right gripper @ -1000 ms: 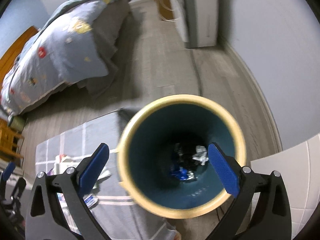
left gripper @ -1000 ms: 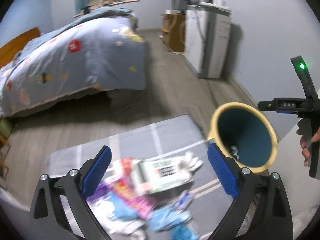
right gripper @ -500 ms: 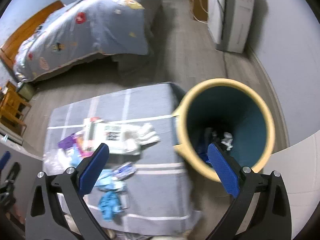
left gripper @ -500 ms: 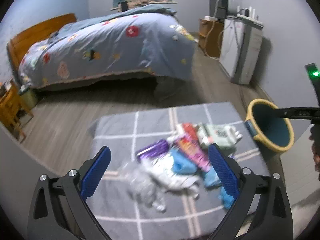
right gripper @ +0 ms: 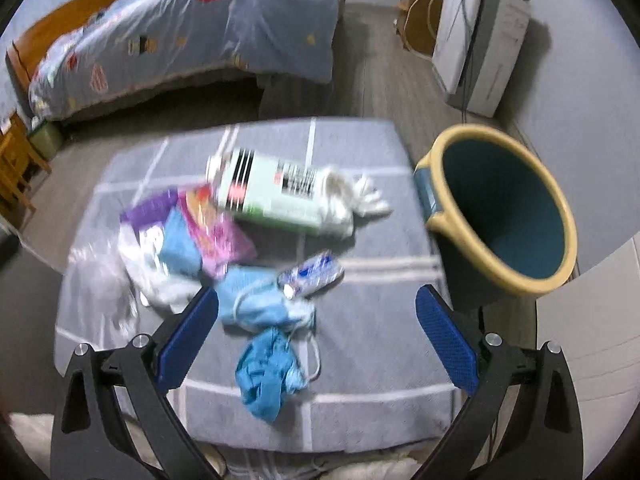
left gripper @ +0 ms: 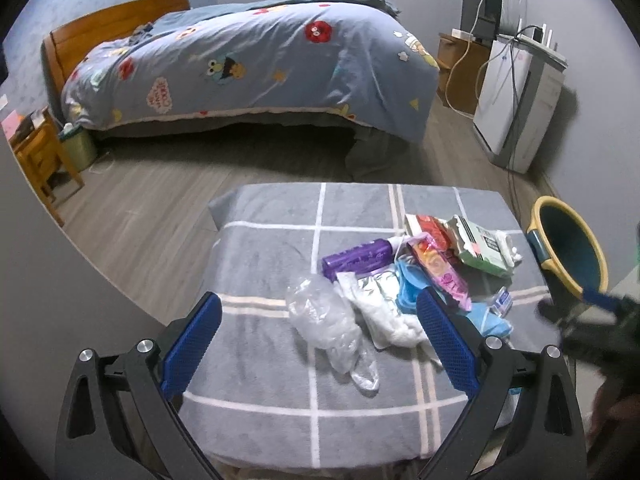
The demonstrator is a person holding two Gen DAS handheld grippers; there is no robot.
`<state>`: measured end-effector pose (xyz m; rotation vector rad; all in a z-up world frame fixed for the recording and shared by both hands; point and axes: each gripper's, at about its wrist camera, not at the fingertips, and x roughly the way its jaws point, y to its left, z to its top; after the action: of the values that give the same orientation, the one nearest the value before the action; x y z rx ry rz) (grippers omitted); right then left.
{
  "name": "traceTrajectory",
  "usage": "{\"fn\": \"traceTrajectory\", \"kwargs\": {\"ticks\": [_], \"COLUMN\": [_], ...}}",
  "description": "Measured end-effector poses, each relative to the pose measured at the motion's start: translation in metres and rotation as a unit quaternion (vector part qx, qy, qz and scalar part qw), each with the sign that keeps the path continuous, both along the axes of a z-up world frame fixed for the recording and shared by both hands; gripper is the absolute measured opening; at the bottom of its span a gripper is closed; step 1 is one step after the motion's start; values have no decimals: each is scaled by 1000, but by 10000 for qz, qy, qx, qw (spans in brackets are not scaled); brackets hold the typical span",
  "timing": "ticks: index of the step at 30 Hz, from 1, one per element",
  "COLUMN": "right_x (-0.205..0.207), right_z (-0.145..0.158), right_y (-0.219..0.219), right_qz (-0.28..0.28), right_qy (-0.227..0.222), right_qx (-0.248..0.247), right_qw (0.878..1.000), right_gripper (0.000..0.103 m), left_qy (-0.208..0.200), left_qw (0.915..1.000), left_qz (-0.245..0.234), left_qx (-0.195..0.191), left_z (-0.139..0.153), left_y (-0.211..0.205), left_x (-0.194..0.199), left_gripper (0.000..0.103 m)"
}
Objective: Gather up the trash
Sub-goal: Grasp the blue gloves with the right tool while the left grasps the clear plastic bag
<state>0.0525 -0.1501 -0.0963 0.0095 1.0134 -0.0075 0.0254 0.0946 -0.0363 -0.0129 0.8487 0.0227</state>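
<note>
Both grippers hang wide open and empty over the grey checked table. The trash pile sits right of centre in the left view; the bin stands at the table's right edge. The right gripper is nearest the crumpled blue glove, low centre — best to drop straight down and pinch its bunched middle, clear of the white cord.

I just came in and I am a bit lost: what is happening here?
A person is collecting trash with two handheld tools. Both the left gripper and the right gripper are open and empty above a pile of wrappers on a grey blanket. The trash bin stands beside it.
</note>
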Motion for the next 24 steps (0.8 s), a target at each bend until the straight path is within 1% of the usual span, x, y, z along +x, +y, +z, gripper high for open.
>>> {"fn": "traceTrajectory", "kwargs": {"ticks": [2, 8, 9, 10, 11, 13, 14, 15, 16, 18, 21, 24], "right_x": [-1, -6, -6, -6, -6, -7, -7, -8, -9, -10, -4, 11], "right_z": [-14, -48, -52, -55, -59, -64, -66, -66, -65, -59, -30, 11], "right_y": [7, 25, 27, 29, 30, 31, 32, 34, 36, 39, 42, 37], "right_qz": [56, 301, 348, 377, 403, 442, 456, 494, 574, 713, 985, 1208], "right_qy": [188, 809, 923, 1001, 1082, 1293, 1385, 1436, 1464, 1483, 1286, 878], "right_qx": [-66, 118, 120, 123, 150, 291, 366, 433, 489, 448, 287, 192], "right_qw": [9998, 9962, 9951, 9942, 9932, 9902, 9886, 9874, 9863, 9853, 9864, 9886], "right_gripper": [97, 96, 90, 79, 74, 51, 45, 44, 39, 37, 37, 37], "left_qy": [-12, 61, 78, 102, 129, 201, 229, 256, 300, 378, 512, 569], "left_qw": [10000, 9999, 9999, 9999, 9999, 9998, 9997, 9997, 9995, 9993, 9986, 9983], "left_qz": [-25, -79, -84, -82, -75, -40, -23, -2, 31, 72, 122, 80], "left_qx": [-35, -107, -94, -76, -62, -30, -17, -9, 5, 17, 34, 132], "left_z": [0, -4, -6, -7, -9, -14, -16, -18, -21, -25, -33, -41], "left_y": [1, -2, -1, -2, -2, -1, -1, 0, 1, 4, 7, 4], "left_x": [0, 7, 9, 10, 12, 15, 16, 17, 19, 21, 25, 30], "left_gripper": [97, 97, 97, 97, 97, 97, 97, 97, 97, 97, 97, 97]}}
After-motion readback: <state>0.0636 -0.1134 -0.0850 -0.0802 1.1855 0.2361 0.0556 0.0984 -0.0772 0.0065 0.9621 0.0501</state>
